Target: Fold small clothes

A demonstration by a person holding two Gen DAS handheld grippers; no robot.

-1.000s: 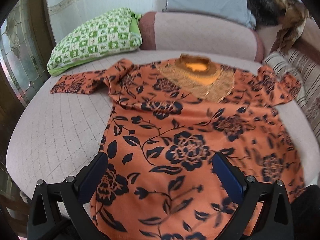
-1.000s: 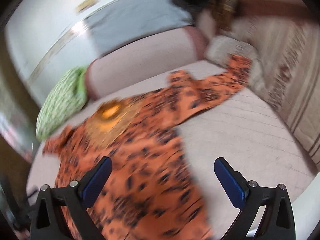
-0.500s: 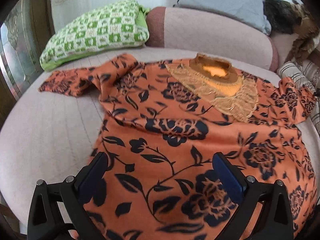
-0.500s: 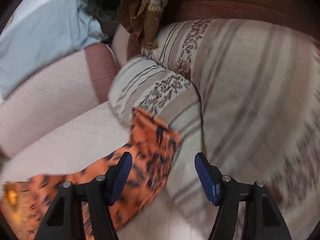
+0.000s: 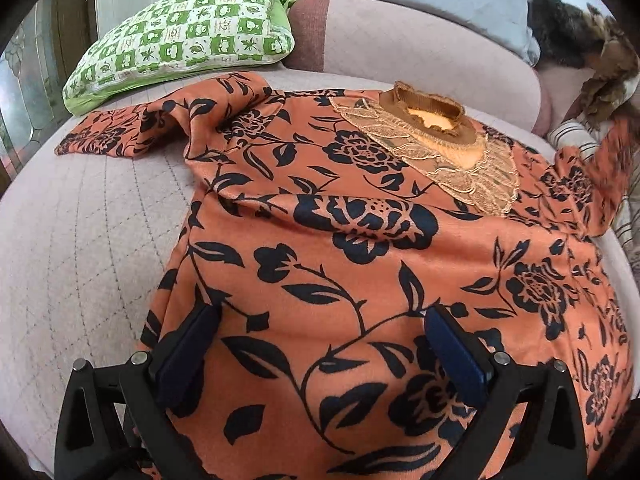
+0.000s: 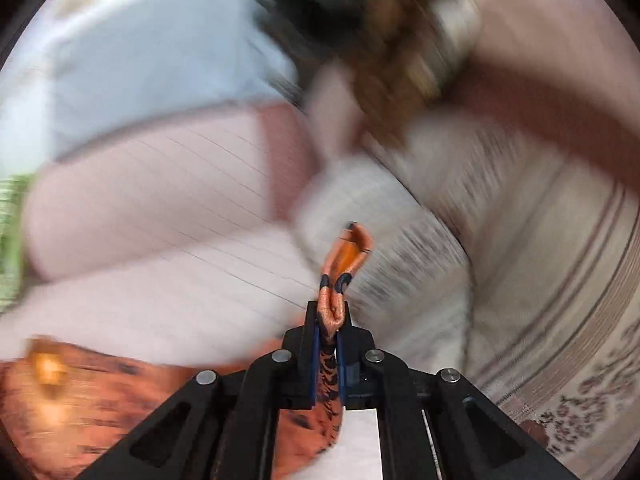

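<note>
The orange top (image 5: 360,272) w/ black flower print lies spread flat on the pink quilted sofa seat (image 5: 80,240), collar (image 5: 430,110) toward the backrest (image 5: 400,48) and hem toward the front edge. The lace yoke sits just below the collar. One sleeve (image 5: 132,136) stretches out to the seat's left side, ending near the green-white checked pillow (image 5: 184,44) in the back-left corner.

Left gripper (image 5: 320,340) hovers over the lower part of the top, jaws wide apart, nothing between the pads (image 5: 188,352).

Right gripper (image 6: 329,344) has its jaws pressed together on the other sleeve's cuff (image 6: 348,252); a loop of the cuff sticks out past the fingertips. The right wrist view is strongly blurred, so the background is unclear: a striped cushion (image 6: 540,280) is behind the cuff, and the rest of the top shows at bottom-left. In the left wrist view this sleeve is lifted at the seat's right edge, also blurred.
</note>
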